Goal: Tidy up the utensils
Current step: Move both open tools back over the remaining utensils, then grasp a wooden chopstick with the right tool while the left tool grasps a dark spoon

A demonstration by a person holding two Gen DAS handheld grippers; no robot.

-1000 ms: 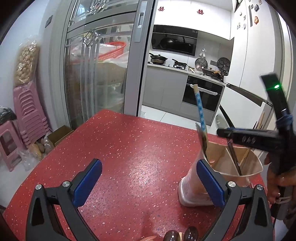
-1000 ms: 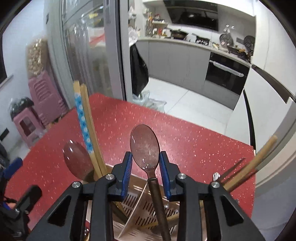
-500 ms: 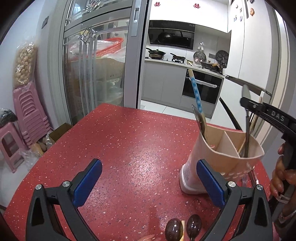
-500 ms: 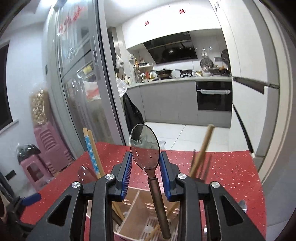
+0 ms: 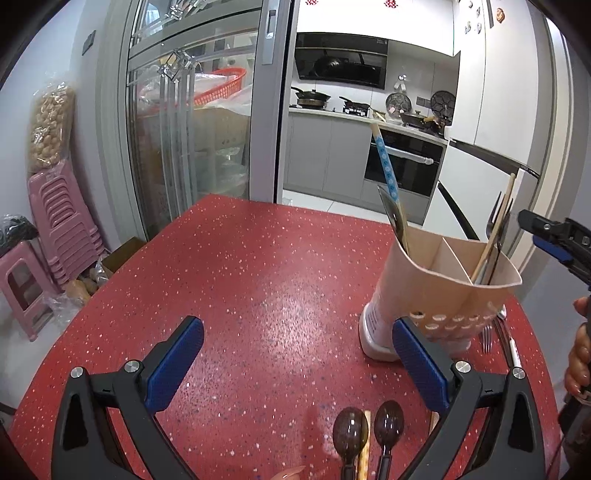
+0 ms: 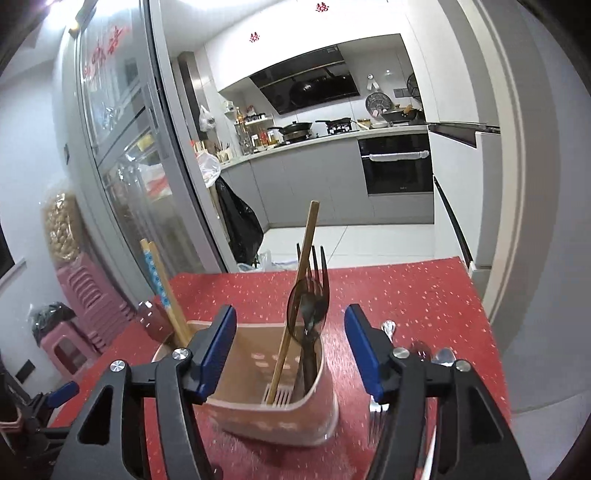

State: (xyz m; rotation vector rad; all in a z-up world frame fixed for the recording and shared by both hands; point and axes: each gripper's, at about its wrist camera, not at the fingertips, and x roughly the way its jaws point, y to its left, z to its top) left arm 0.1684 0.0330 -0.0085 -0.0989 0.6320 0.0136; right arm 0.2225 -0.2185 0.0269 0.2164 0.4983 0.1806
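No brand or label on the utensils or their holder can be read; the only writing in view is a pair of small red paper characters [image 6: 254, 36] high on the kitchen wall behind the utensil holder, too small to make out. The utensil holder [image 5: 439, 291], a beige divided caddy, stands upright on the red speckled worktop [image 5: 258, 280]. The right hand-held gripper [image 6: 290, 347] hangs just above the holder with its blue-padded fingers spread wide, holding nothing and touching nothing. In the holder's compartment beyond that gripper a dark translucent spoon [image 6: 299, 314] stands beside a fork [image 6: 317, 269] and a wooden chopstick [image 6: 301, 280]; a blue-patterned chopstick [image 6: 157, 280] leans out of the holder's far-left compartment. The left hand-held gripper [image 5: 295, 365] is on the near-left side of the holder, also spread wide and empty, its right pad just in front of the holder's base. Two dark spoons [image 5: 369, 432] lie on the worktop nearer than the holder, between that gripper's fingers, and a fork [image 5: 487, 338] lies just to the holder's right.
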